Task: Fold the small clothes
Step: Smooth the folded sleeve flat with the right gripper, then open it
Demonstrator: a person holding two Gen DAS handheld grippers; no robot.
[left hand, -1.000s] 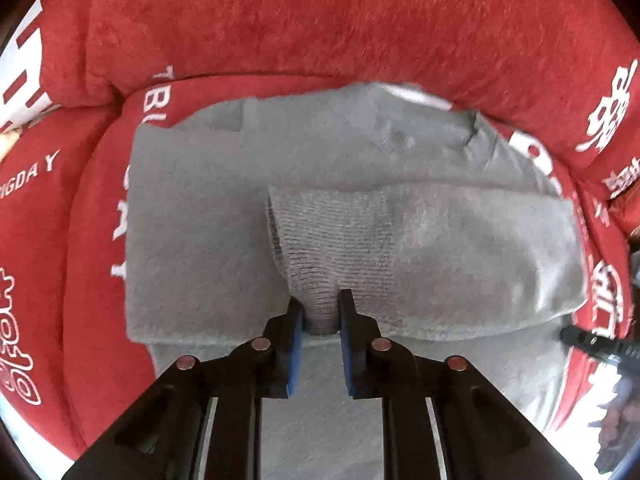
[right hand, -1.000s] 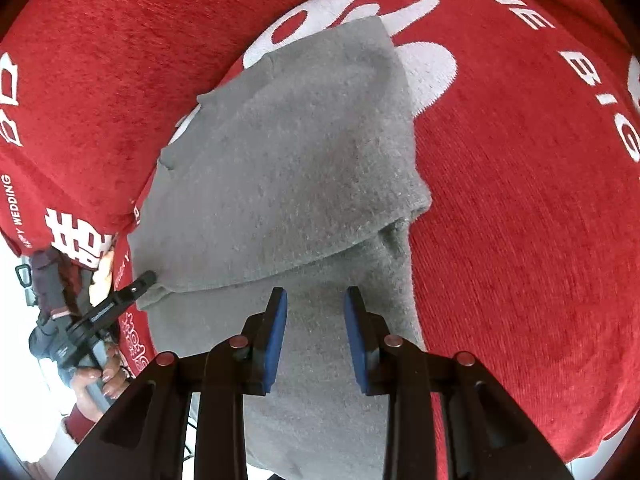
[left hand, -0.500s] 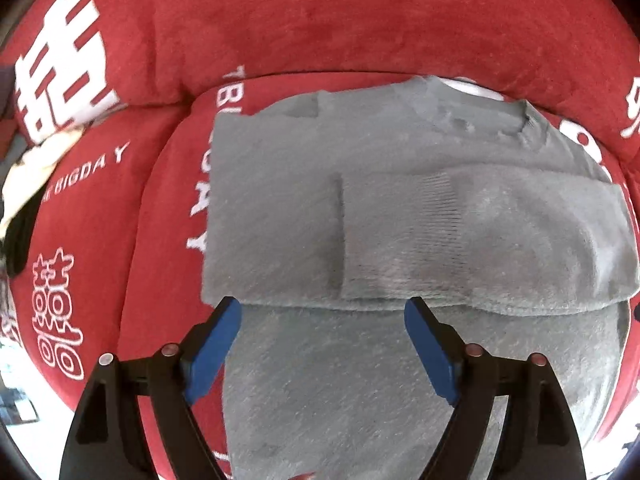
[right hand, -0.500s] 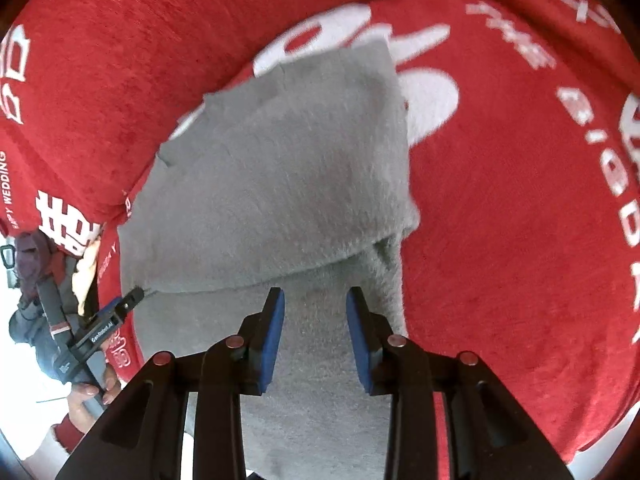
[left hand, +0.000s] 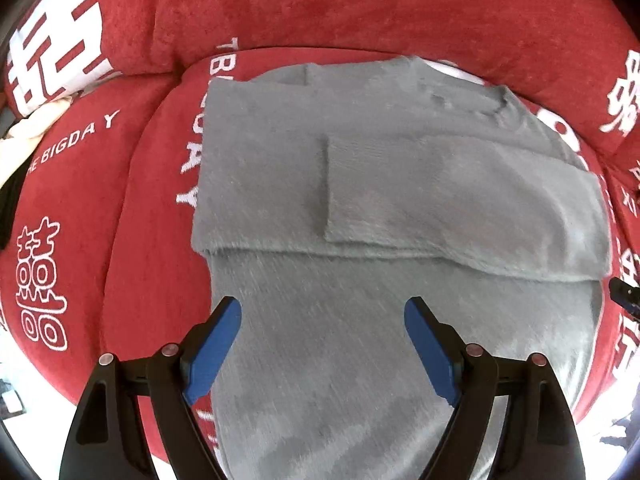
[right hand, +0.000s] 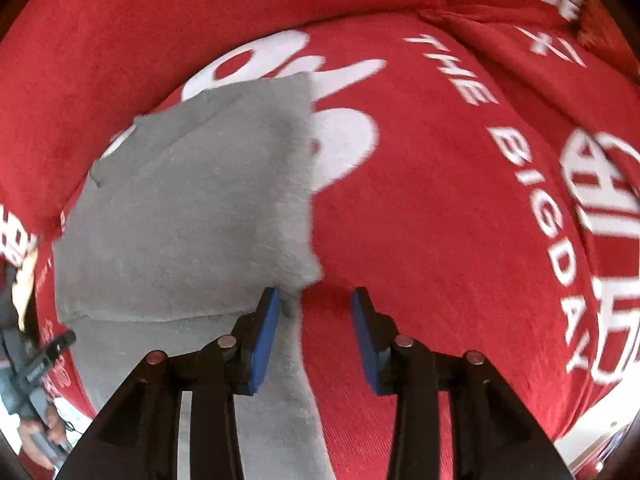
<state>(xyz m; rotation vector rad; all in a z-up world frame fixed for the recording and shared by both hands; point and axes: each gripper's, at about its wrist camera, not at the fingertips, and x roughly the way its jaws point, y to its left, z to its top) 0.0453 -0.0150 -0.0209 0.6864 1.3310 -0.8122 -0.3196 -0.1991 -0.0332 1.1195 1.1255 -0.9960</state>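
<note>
A grey knit sweater [left hand: 360,184] lies flat on a red sofa seat, with both sleeves folded across its chest; the cuffed sleeve [left hand: 400,196] lies on top. My left gripper [left hand: 322,340] is wide open and empty above the sweater's lower body. In the right wrist view the sweater [right hand: 192,232] fills the left side. My right gripper [right hand: 314,320] is open and empty, hovering over the sweater's right edge just below the folded sleeve corner.
The red sofa cover [left hand: 132,240] with white lettering surrounds the sweater; its back cushion [left hand: 360,4] rises behind. The seat to the right [right hand: 460,220] is bare red fabric. The left gripper and hand show at the left edge of the right wrist view [right hand: 36,364].
My left gripper let go of the sleeve cuff, opened wide and drew back toward the sweater's hem. My right gripper opened wider and shifted right to the sweater's edge.
</note>
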